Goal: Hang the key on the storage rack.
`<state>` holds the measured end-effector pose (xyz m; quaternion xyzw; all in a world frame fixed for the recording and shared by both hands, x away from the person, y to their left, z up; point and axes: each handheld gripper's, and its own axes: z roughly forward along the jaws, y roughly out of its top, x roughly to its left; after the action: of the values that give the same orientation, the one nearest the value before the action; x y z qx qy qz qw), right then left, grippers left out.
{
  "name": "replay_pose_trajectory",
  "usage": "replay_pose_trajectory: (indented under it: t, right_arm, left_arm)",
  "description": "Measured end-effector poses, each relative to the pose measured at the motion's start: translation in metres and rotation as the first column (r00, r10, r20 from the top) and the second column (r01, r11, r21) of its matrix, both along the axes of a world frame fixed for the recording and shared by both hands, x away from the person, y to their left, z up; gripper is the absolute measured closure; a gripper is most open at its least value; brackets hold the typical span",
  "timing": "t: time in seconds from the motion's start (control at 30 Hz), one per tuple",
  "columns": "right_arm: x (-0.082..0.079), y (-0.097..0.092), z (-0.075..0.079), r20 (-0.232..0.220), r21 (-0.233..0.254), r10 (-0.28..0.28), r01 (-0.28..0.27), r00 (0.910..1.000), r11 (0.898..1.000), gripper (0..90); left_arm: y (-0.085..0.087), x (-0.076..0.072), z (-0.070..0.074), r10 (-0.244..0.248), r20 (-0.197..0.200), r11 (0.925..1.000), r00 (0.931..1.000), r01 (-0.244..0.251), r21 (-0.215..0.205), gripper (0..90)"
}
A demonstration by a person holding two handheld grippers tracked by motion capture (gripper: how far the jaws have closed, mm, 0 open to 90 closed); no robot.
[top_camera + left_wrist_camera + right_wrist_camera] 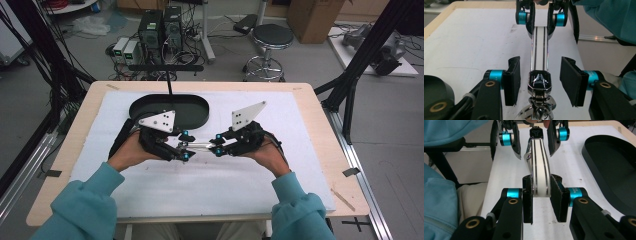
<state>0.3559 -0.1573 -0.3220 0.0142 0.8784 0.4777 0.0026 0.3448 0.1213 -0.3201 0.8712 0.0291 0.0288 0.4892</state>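
On the white mat (210, 185), right tongs (541, 197) clamp a strap (539, 170); left tongs (541, 80) gape around it

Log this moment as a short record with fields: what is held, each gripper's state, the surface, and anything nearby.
held thing: white strap with chrome edges and a black clasp, lifted between the two grippers
right gripper: shut on the strap's plain end
left gripper: jaws apart on either side of the black clasp, pads not touching it
surface: white mat on a wooden table
nearby: black oval tray behind the left gripper
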Motion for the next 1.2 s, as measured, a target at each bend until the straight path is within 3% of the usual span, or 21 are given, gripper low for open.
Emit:
replay_pose_trajectory:
  t: [0.53, 0.93, 1.2]
  right_arm:
    - [-0.0007, 0.0016, -0.0007, 0.009, -0.012, 0.010, -0.009, 0.9999, 1.000, 74.5]
    - [-0.0010, 0.0003, -0.0004, 0.008, -0.013, 0.010, -0.010, 0.9999, 1.000, 74.6]
    - [-0.0007, 0.0011, -0.0015, 0.009, -0.007, 0.017, -0.017, 0.9998, 1.000, 74.4]
  left_arm:
    - [-0.0041, 0.0017, 0.0031, -0.010, -0.020, 0.9987, 0.9998, 0.011, 0.050, 60.8]
    - [-0.0088, 0.0035, 0.0013, -0.016, -0.032, 0.9962, 0.9994, 0.018, 0.085, 73.4]
    - [-0.0076, 0.0032, 0.0022, -0.017, -0.036, 0.9957, 0.9992, 0.020, 0.090, 73.9]
